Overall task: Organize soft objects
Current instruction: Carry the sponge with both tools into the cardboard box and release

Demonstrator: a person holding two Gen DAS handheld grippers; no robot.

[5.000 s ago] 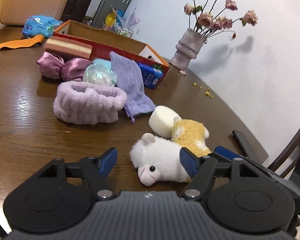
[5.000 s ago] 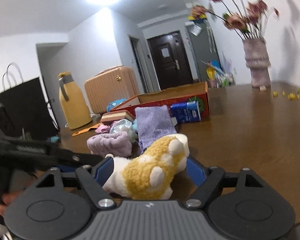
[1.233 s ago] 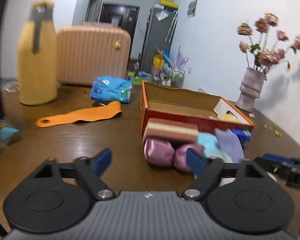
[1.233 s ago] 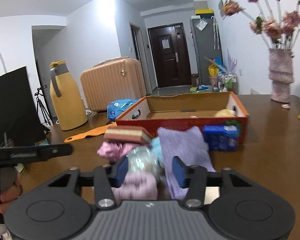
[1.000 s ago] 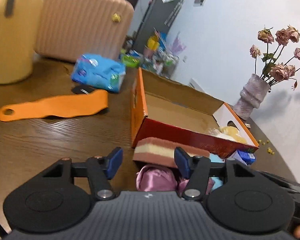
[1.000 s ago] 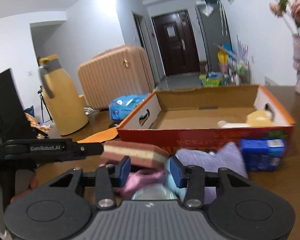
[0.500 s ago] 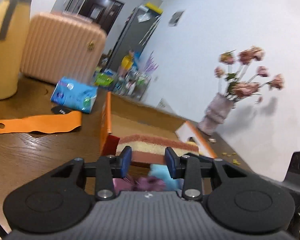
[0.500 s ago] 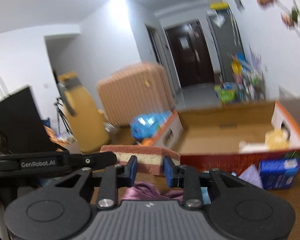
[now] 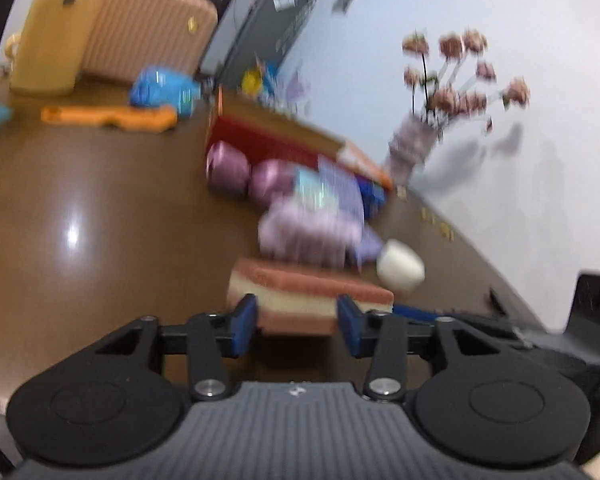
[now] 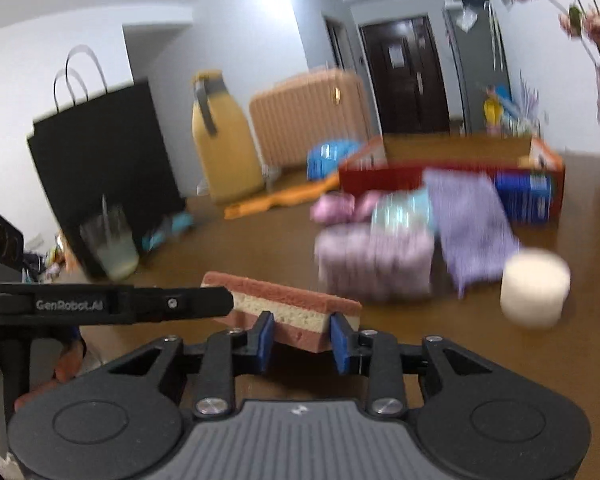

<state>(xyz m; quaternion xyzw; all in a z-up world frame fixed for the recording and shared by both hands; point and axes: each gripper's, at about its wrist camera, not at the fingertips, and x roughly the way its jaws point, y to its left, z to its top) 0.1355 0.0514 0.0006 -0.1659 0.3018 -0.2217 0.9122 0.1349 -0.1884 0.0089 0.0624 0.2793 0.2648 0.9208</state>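
Observation:
A pink-and-cream layered sponge [image 9: 312,288] [image 10: 284,300] hangs just above the brown table [image 9: 100,240], held at both ends. My left gripper [image 9: 296,322] has its blue pads against one end, and its jaws are opening. My right gripper [image 10: 302,338] has its pads against the other end, and its jaws are opening too. The left gripper's black finger [image 10: 140,304] reaches in from the left in the right wrist view. Behind the sponge lie a fluffy purple headband [image 9: 308,232] [image 10: 376,260], a purple cloth [image 10: 468,220], pink satin scrunchies [image 9: 228,168] and a white round puff [image 9: 400,266] [image 10: 534,288].
A red cardboard box [image 9: 268,140] [image 10: 380,176] stands open behind the pile. A vase of dried flowers [image 9: 412,152] is at the far right. On the left are a black bag [image 10: 100,140], a glass [image 10: 108,248], a yellow jug [image 10: 224,148] and an orange strap [image 9: 108,116].
Both grippers have carried the sponge back from the box to the near side of the pile and lower toward the table. The jaws of both stand wider than half a second ago.

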